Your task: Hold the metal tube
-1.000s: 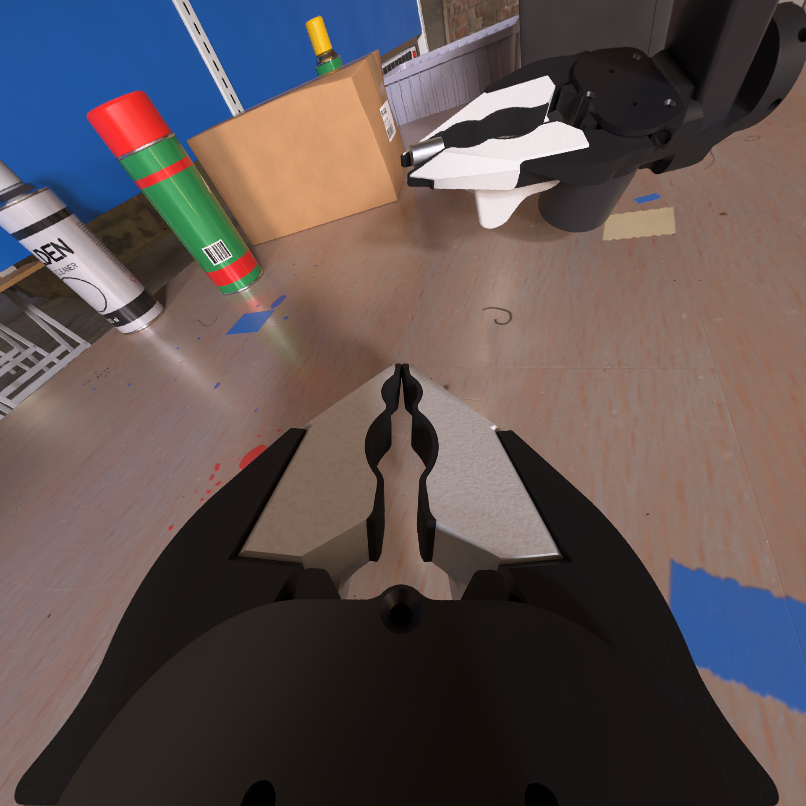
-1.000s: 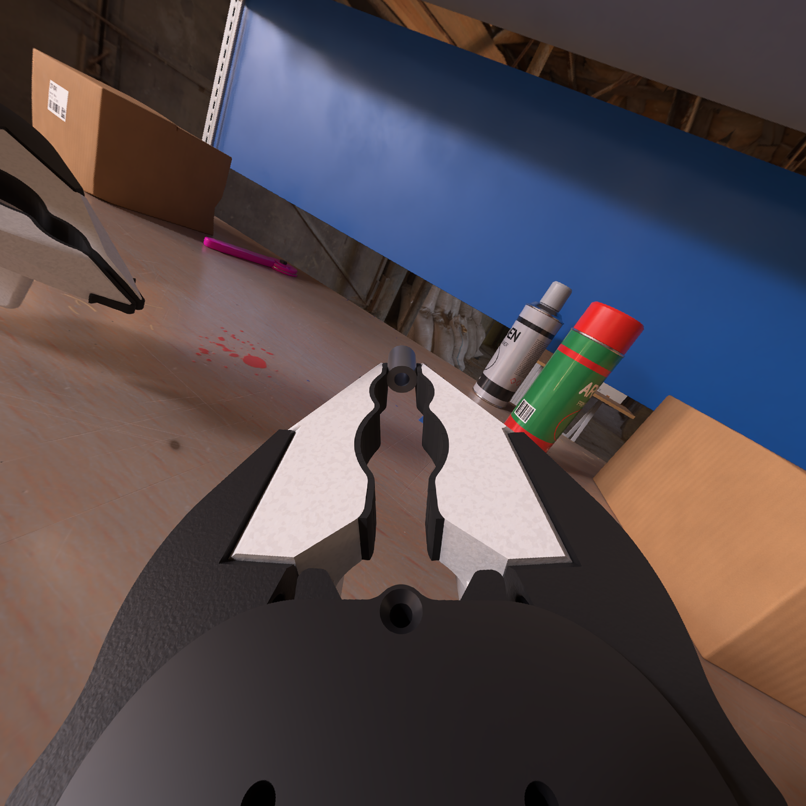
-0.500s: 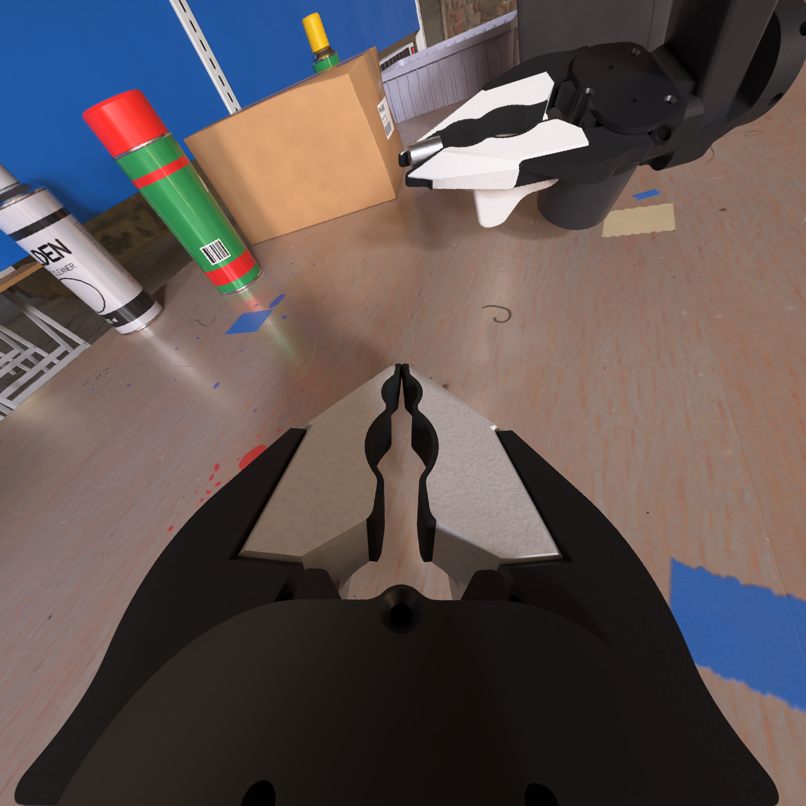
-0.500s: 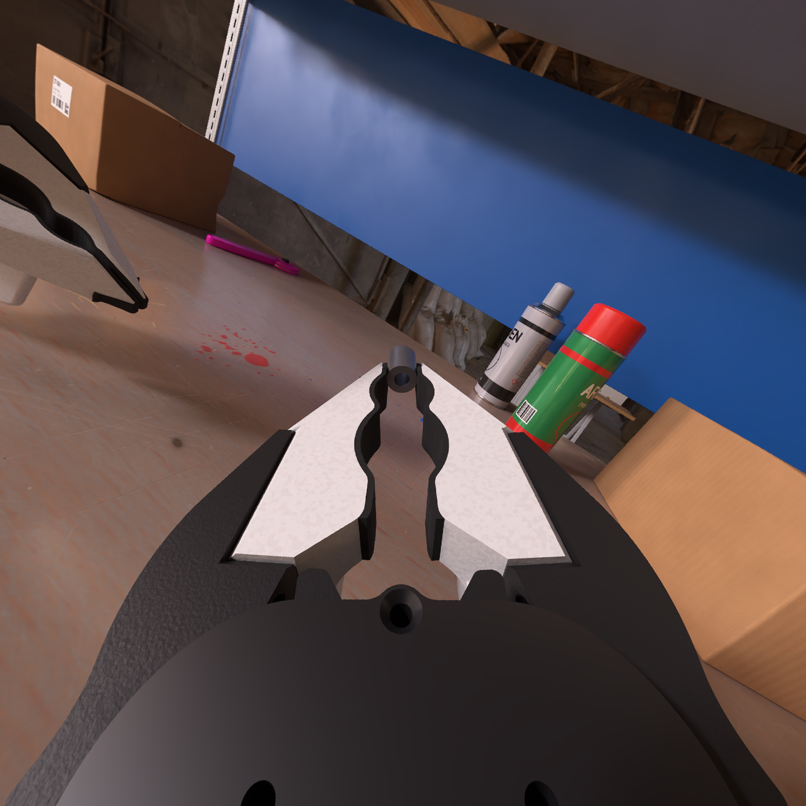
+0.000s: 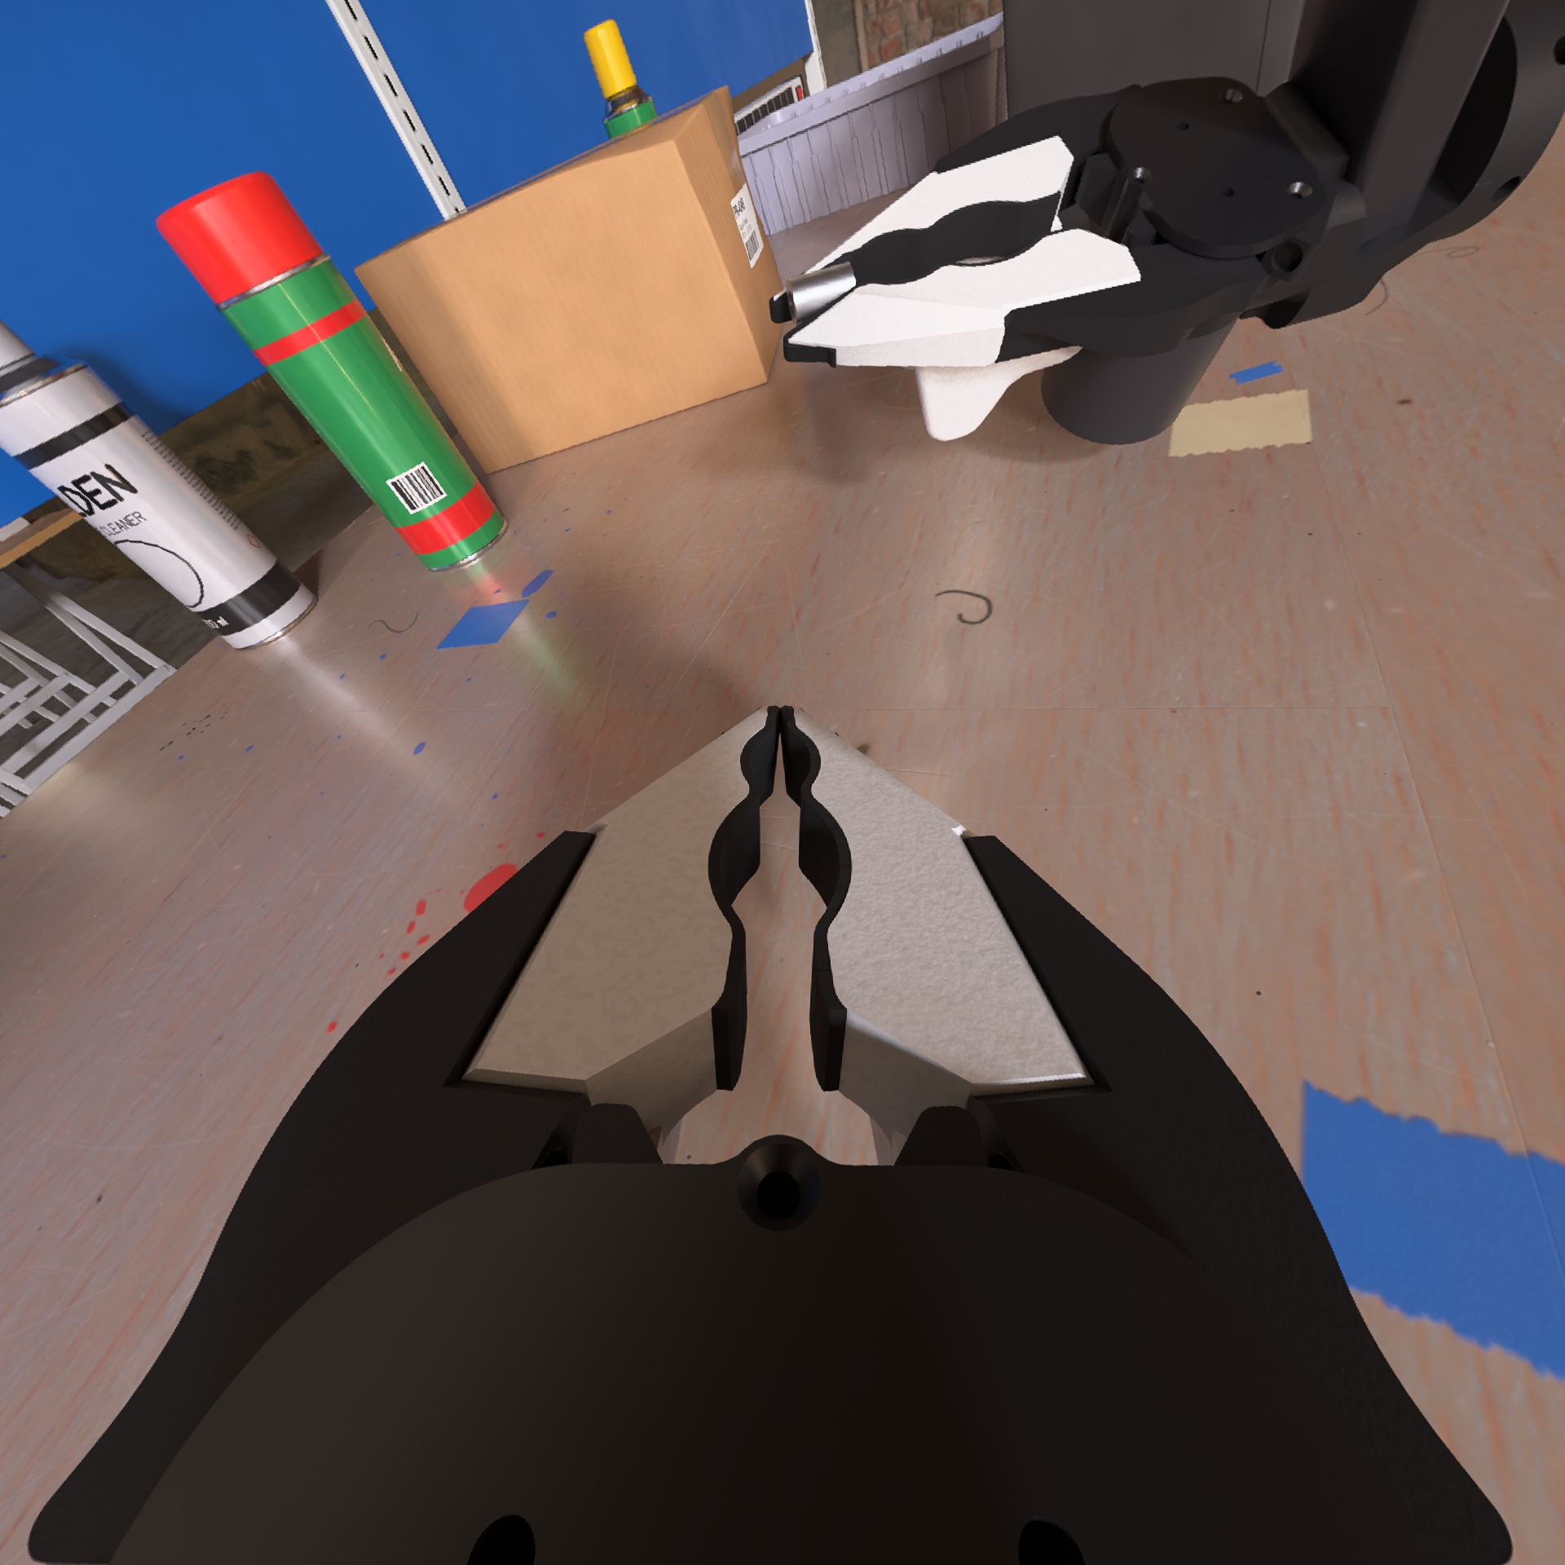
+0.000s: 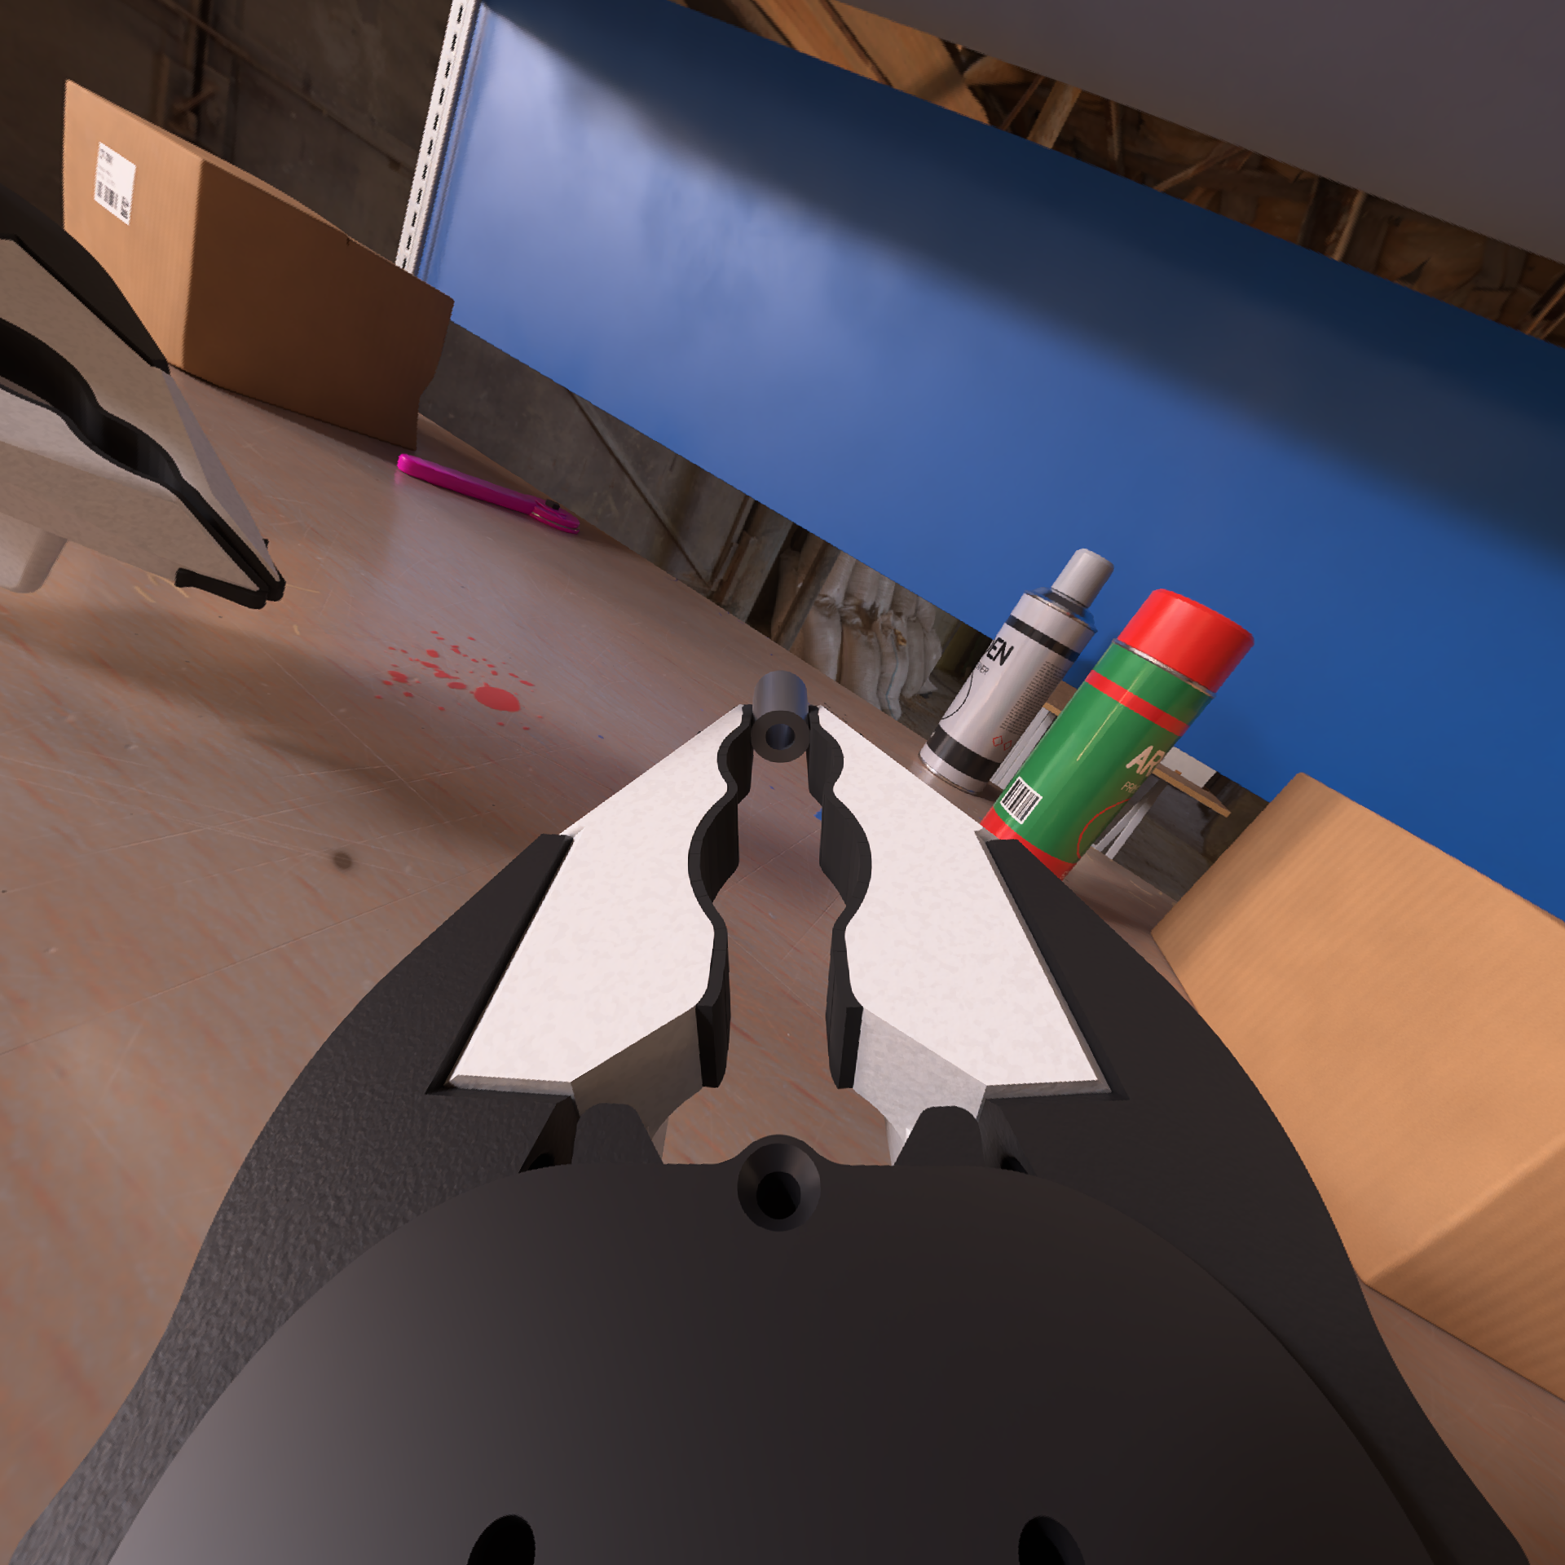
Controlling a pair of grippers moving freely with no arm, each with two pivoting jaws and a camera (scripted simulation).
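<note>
The metal tube (image 6: 780, 725) is a short grey hollow cylinder. My right gripper (image 6: 780, 720) is shut on it at the fingertips and holds it above the wooden table. In the left wrist view the same tube (image 5: 817, 290) sticks out of the right gripper's (image 5: 800, 326) tips at the upper right. My left gripper (image 5: 779, 713) is shut and empty, low over the table (image 5: 1101, 677). It also shows at the left edge of the right wrist view (image 6: 246, 584).
A green and red spray can (image 5: 339, 381), a white spray can (image 5: 144, 525) and a cardboard box (image 5: 576, 296) stand along the blue back wall. A second box (image 6: 254, 288) and a pink pen (image 6: 487, 493) lie farther off. A dark cylinder (image 5: 1126, 389) stands under the right gripper.
The right gripper with the tube has risen slightly and drifted a little. The left gripper has stayed shut and nearly still.
</note>
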